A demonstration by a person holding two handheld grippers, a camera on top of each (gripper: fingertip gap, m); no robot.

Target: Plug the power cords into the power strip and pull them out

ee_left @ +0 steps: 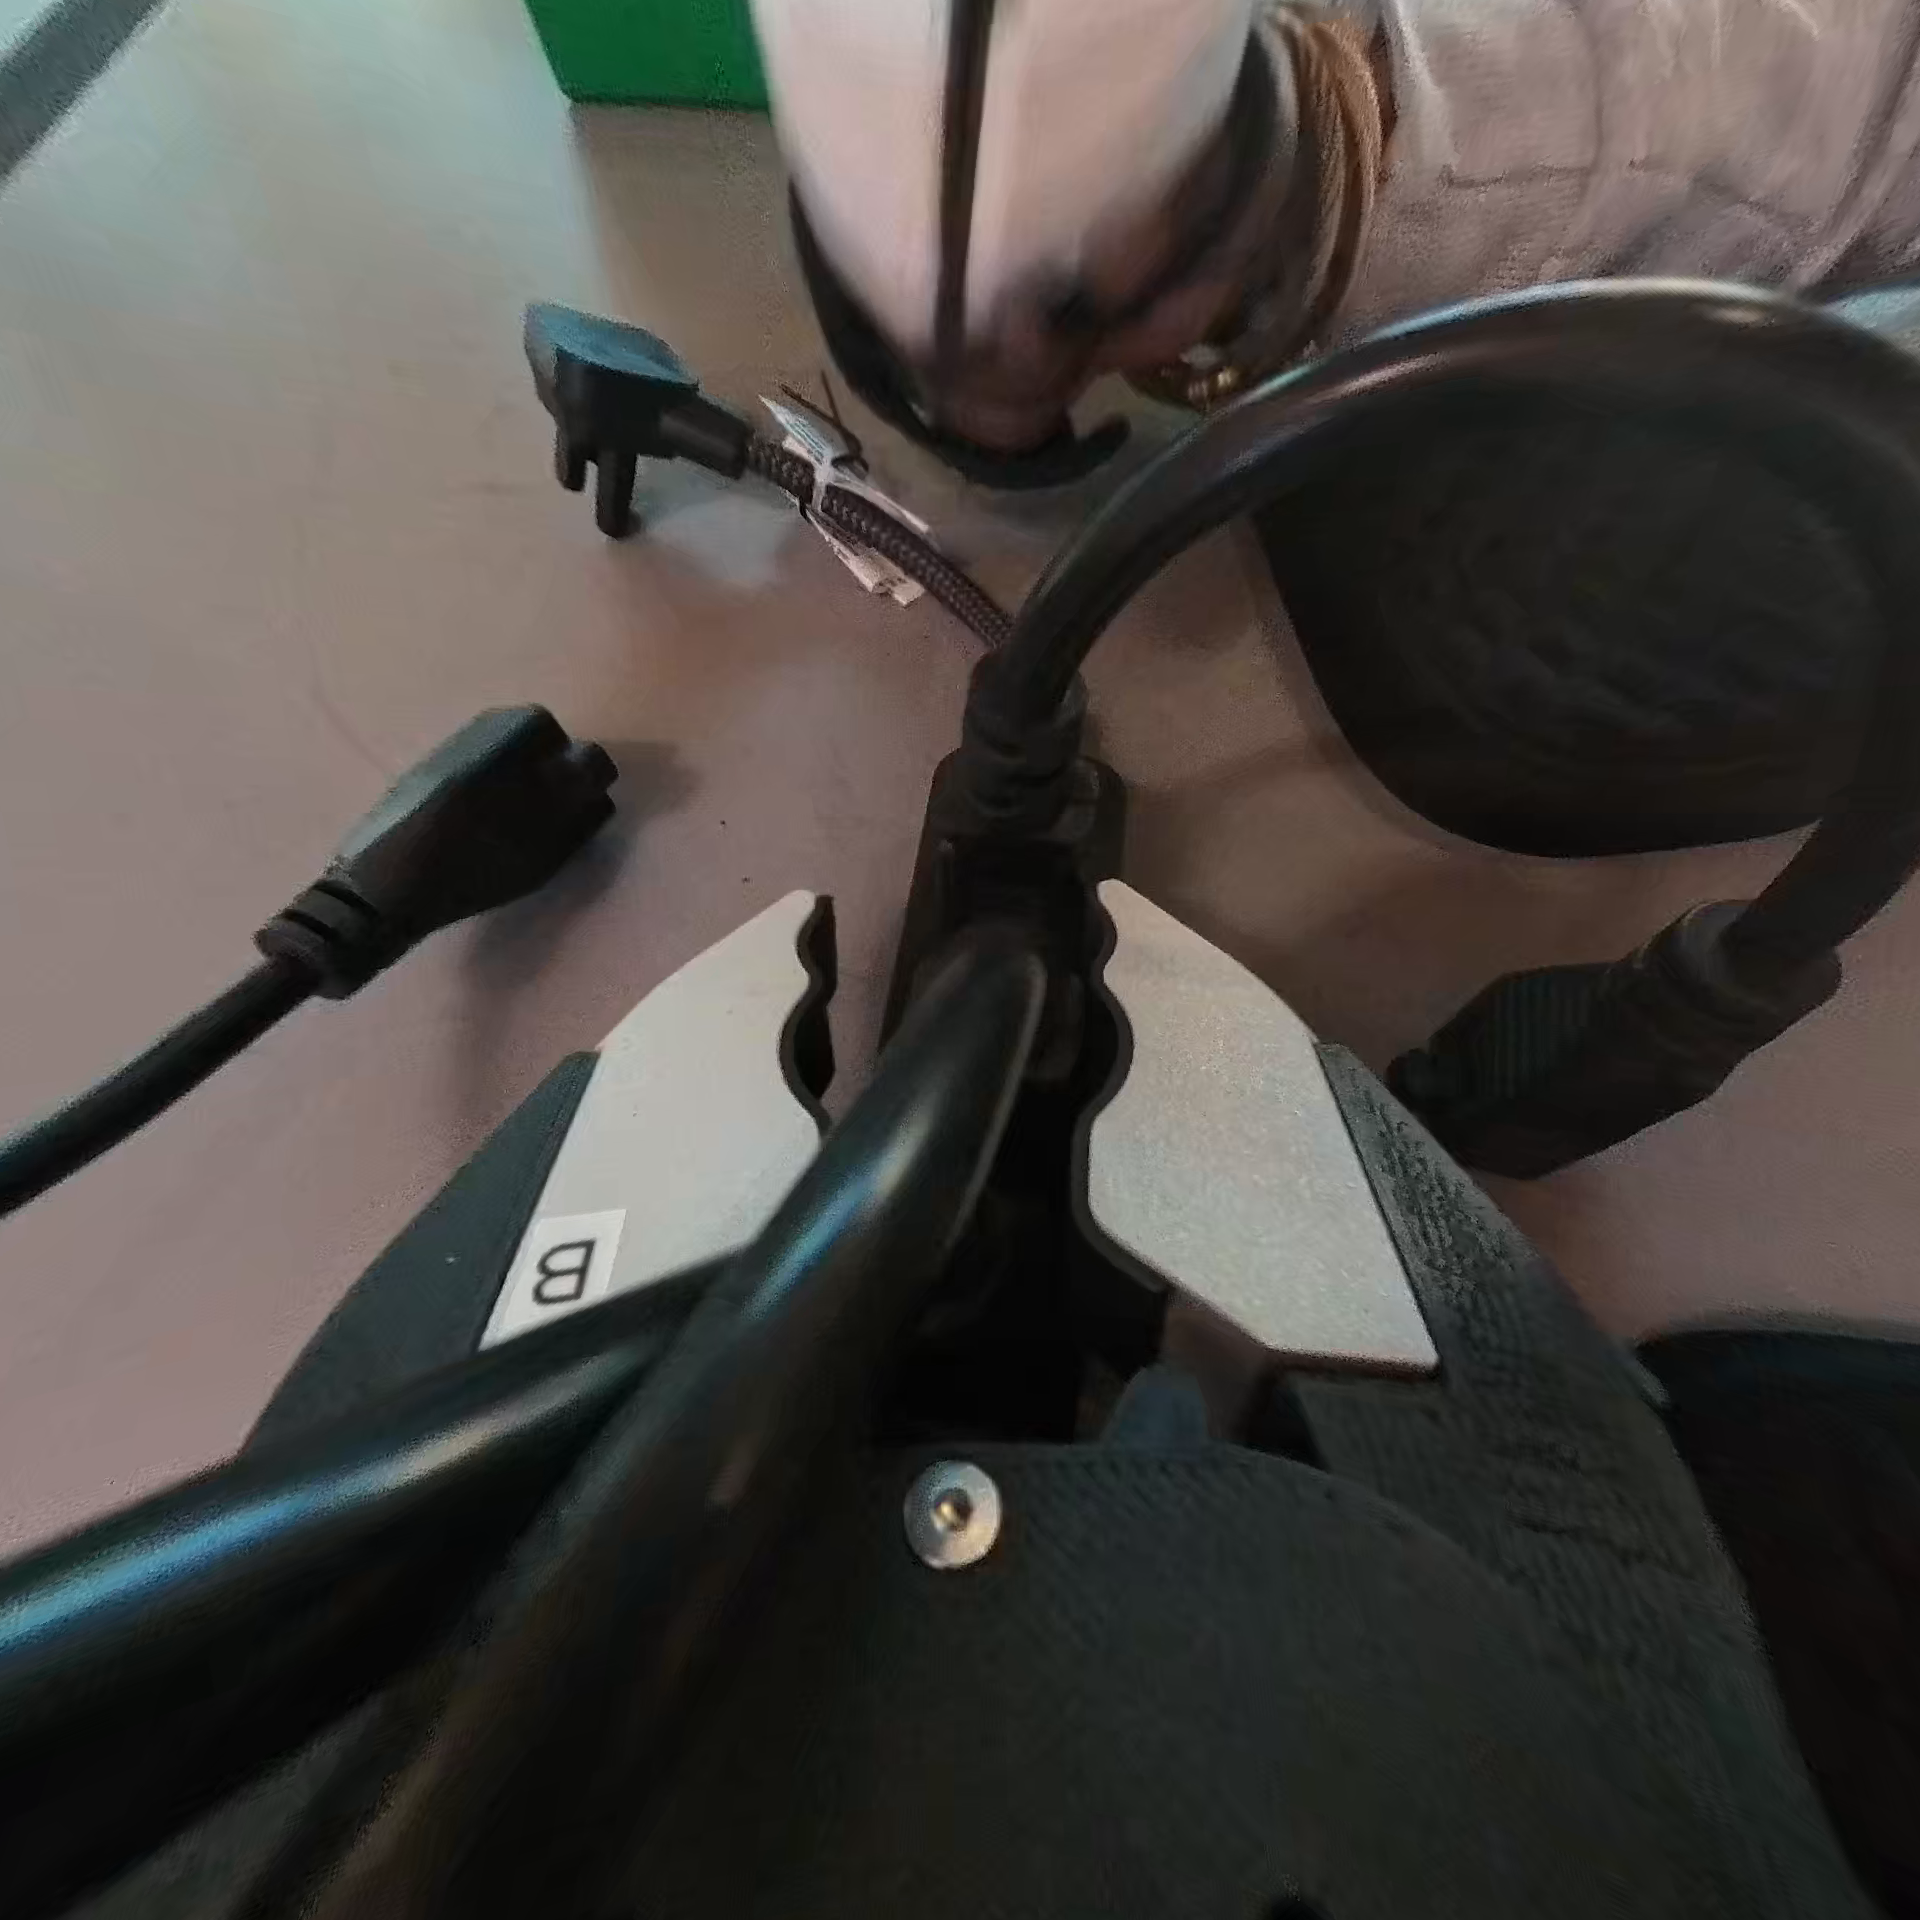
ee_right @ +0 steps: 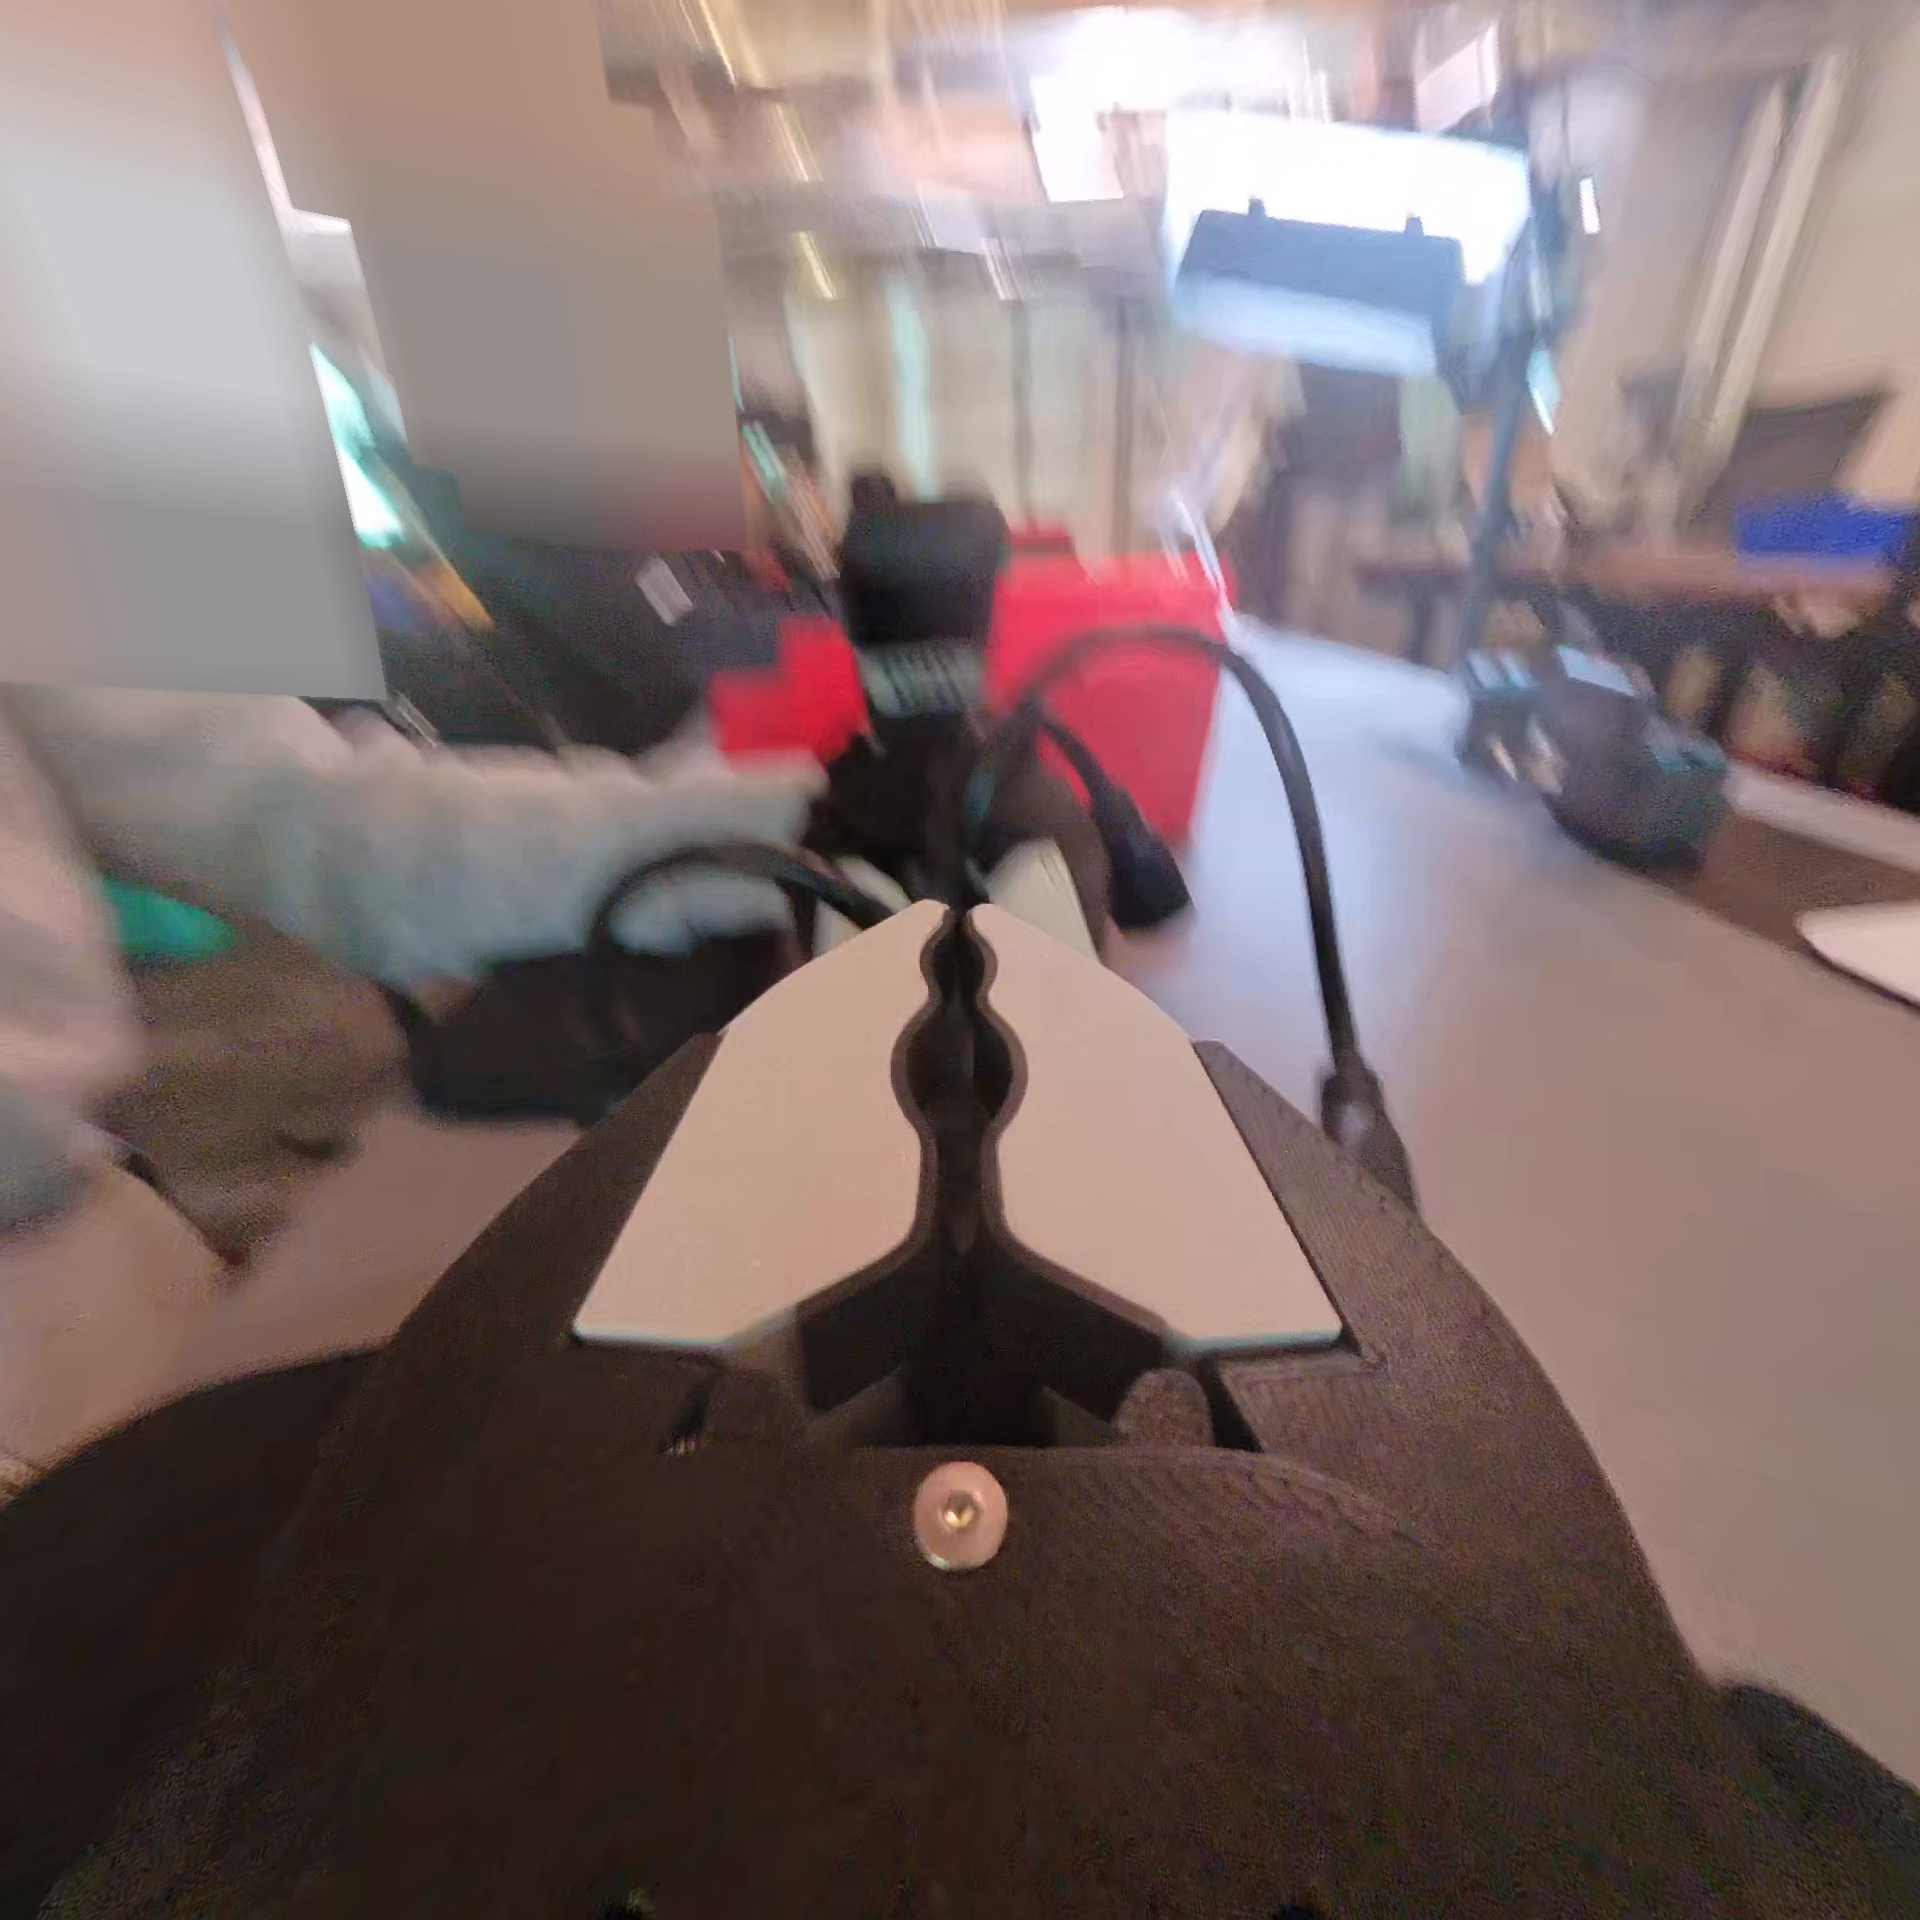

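Observation:
My left gripper (ee_left: pixel 966 914) is shut on a black plug (ee_left: pixel 1023 831) held between its silver fingers (ee_left: pixel 1216 1122). The plug's black cord (ee_left: pixel 1351 374) arcs up and right to a black connector (ee_left: pixel 1590 1049) lying on the table. Another black cord (ee_left: pixel 831 1195) lies across the left finger. My right gripper (ee_right: pixel 964 920) is shut and empty. It also shows in the left wrist view (ee_left: pixel 1039 208), blurred, just beyond the plug. The left gripper shows in the right wrist view (ee_right: pixel 914 623) straight ahead, blurred. I see no power strip.
On the grey table lie a black connector with cord (ee_left: pixel 457 821) at left and a pronged plug on a braided cord (ee_left: pixel 613 405) with a white tag. A green box (ee_left: pixel 655 52) stands at the back. A red box (ee_right: pixel 1101 665) stands behind the left gripper. A person's pale sleeve (ee_left: pixel 1662 135) is at upper right.

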